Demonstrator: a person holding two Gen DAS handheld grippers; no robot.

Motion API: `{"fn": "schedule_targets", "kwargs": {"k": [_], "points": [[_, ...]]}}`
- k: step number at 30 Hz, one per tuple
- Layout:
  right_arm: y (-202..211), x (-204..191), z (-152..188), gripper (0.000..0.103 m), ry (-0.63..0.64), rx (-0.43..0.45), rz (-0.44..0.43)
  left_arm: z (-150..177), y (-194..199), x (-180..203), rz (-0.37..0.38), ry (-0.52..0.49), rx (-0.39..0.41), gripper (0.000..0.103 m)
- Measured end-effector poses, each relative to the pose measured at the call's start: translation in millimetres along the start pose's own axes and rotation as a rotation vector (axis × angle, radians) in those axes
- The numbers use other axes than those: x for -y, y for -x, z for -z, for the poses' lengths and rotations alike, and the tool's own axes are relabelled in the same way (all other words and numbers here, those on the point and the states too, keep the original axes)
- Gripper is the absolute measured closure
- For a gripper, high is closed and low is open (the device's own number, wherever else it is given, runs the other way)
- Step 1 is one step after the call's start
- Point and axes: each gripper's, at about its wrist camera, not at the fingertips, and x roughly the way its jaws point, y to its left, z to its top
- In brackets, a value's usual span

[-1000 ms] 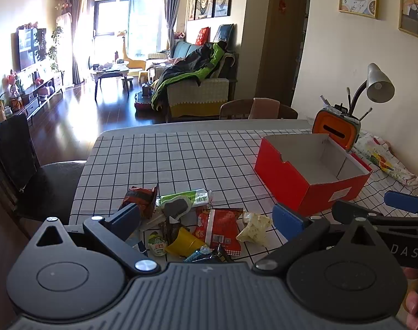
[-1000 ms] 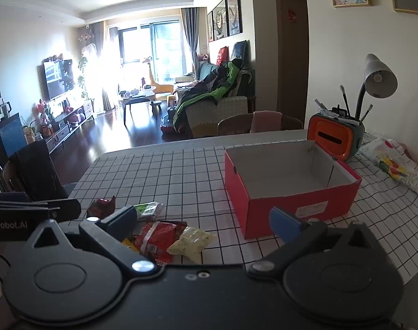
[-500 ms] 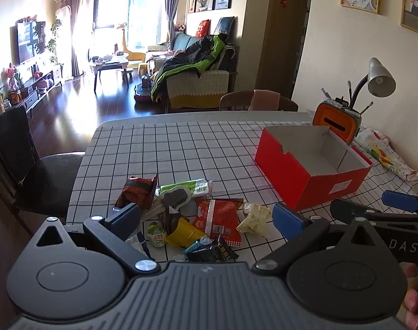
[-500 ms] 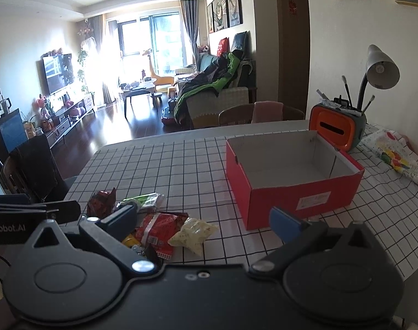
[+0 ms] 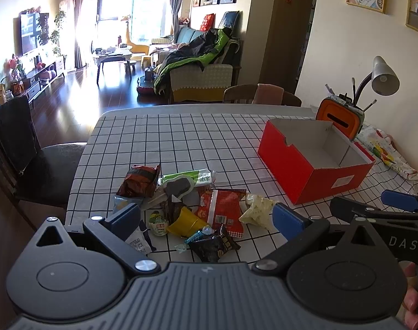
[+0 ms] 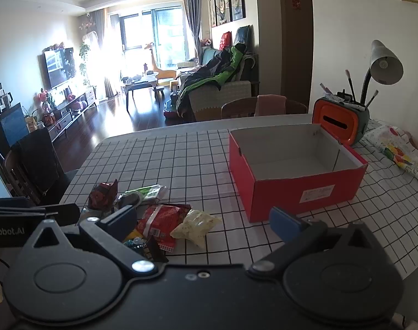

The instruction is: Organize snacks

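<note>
The left tool (image 5: 207, 218), black with blue pads, hangs low over the near edge of the counter with its fingers spread wide and nothing between them. The right tool (image 6: 202, 218) is likewise spread apart and empty. In the left wrist view the right tool (image 5: 379, 209) shows at the far right edge, seen side-on and partly cut off.

The heap of small snack packets (image 5: 187, 209) lies on the grid-patterned counter cloth (image 5: 181, 137), just ahead of both tools. In it are a dark red crumpled packet (image 5: 140, 180), a green and white wrapper (image 5: 192, 176), a red and white flat packet (image 5: 222, 210), a pale yellow crinkled bag (image 5: 257, 210), a yellow cone-shaped piece (image 5: 185, 221) and a black wrapper (image 5: 214, 244). Its near side is hidden behind the left tool's body, and a white packet (image 5: 138, 240) is half covered by the left finger. Print on the wrappers is too small to read.

The open red cardboard box (image 6: 294, 176) with its white inside stands to the right of the heap, well apart from it, and its floor is bare as far as it can be seen. Behind it stand an orange and grey holder with brushes (image 6: 339, 121) and a grey gooseneck lamp (image 6: 384, 63). A flower-printed pack (image 6: 398, 151) lies just beside the box on the far right. A dark chair (image 5: 35, 159) stands at the counter's left side.
</note>
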Motion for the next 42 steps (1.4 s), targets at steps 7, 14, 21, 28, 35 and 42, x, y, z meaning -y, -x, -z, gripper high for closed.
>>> {"fn": "schedule_targets", "kwargs": {"k": [7, 14, 21, 28, 35, 42], "points": [[0.0, -2.0, -0.3, 0.000, 0.014, 0.000, -0.004, 2.5, -0.3, -2.1, -0.003, 0.013, -0.004, 0.000], [-0.2, -2.6, -0.7, 0.000, 0.021, 0.005, -0.005, 3.5, 0.3, -1.9, -0.003, 0.016, 0.001, 0.000], [-0.9, -2.9, -3.7, 0.001, 0.032, 0.013, -0.010, 1.3, -0.1, -3.4, 0.001, 0.022, 0.009, 0.000], [-11.3, 2.6, -6.8, 0.001, 0.032, -0.010, -0.020, -0.9, -7.5, -0.7, 0.002, 0.020, -0.005, 0.000], [-41.4, 14.4, -7.7, 0.001, 0.047, -0.065, -0.078, 0.7, -24.2, -12.5, 0.004, 0.060, -0.042, 0.000], [-82.6, 27.8, -3.9, 0.004, 0.017, -0.170, -0.112, 12.7, -48.9, -15.8, -0.061, 0.069, -0.118, 0.000]]}}
